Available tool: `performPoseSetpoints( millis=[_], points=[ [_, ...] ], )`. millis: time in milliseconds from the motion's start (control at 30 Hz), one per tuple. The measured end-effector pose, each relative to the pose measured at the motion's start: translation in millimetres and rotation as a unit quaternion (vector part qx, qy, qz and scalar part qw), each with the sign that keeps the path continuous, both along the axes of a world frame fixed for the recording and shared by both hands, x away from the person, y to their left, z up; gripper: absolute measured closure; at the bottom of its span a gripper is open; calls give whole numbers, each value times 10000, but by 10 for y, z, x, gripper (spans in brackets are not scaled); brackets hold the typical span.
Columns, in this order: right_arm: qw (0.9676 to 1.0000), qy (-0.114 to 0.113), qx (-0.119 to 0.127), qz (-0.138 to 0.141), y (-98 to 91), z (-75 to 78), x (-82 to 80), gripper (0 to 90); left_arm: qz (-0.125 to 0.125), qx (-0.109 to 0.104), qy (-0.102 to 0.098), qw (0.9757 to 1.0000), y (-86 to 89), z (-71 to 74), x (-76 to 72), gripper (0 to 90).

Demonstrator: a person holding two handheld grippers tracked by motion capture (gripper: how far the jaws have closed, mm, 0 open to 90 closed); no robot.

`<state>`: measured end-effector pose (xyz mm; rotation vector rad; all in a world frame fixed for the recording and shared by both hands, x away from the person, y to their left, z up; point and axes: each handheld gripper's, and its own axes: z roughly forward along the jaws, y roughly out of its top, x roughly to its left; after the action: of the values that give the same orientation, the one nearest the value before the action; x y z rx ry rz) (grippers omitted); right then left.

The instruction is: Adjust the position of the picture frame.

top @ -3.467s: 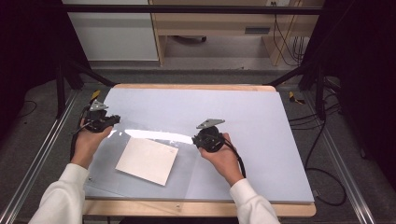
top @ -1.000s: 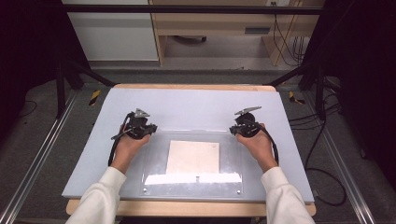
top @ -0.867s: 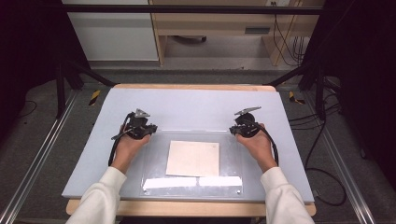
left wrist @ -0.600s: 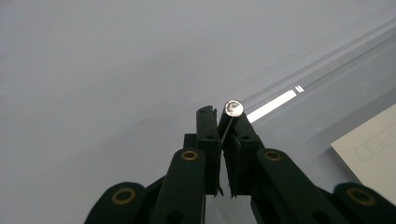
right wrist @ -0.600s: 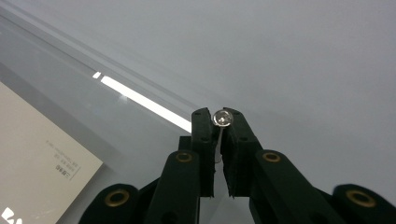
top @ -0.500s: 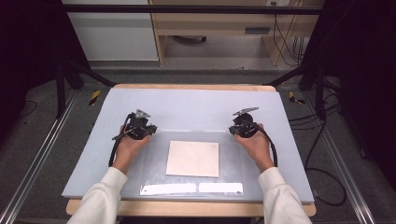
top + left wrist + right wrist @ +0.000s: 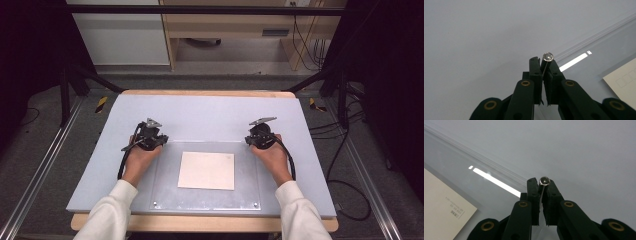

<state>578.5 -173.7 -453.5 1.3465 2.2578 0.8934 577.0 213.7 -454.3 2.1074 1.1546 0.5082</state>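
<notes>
Grey table [image 7: 210, 112]: 1 paper sheet [image 7: 207, 170] under 1 clear plate [image 7: 165, 192], corner-gripped by 2 claws, left [image 7: 156, 141], right [image 7: 251, 140].

Pale blue-grey tabletop [image 7: 210, 115] on a wooden board, grey carpet floor [image 7: 50, 150] around it, a white cabinet [image 7: 117, 32] at 11 o'clock, a wooden desk [image 7: 235, 30] at 12, cables [image 7: 350, 190] at 4, dark sides.

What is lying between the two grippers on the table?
In the high view, between the left gripper and right gripper lies the clear sheet they clamp, covering a cream paper.
</notes>
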Motion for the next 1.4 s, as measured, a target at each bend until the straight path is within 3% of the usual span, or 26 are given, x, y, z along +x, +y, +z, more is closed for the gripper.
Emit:
performPoseSetpoints(
  millis=[633, 1100, 1200, 1267, 1400],
  points=[
    [10000, -69, 11, -20, -2, -56, -3, 848, 39, 29, 1, 10000, -4, -36, -9, 845],
    [9998, -195, 53, -94, 0, -77, -34, 821, 140, 2, -125, 9998, -12, -57, -41, 840],
    [9992, -352, 79, -174, -24, -87, -71, 730, 165, -59, -328, 9993, -30, -35, -98, 777],
    [9984, -513, 164, -180, -43, -61, -116, 687, 142, 12, -548, 9984, -53, 4, -145, 703],
    [9958, -910, -4, -85, -17, 1, -216, 654, 154, 50, -876, 9960, -70, 60, -211, 594]
  ],
)
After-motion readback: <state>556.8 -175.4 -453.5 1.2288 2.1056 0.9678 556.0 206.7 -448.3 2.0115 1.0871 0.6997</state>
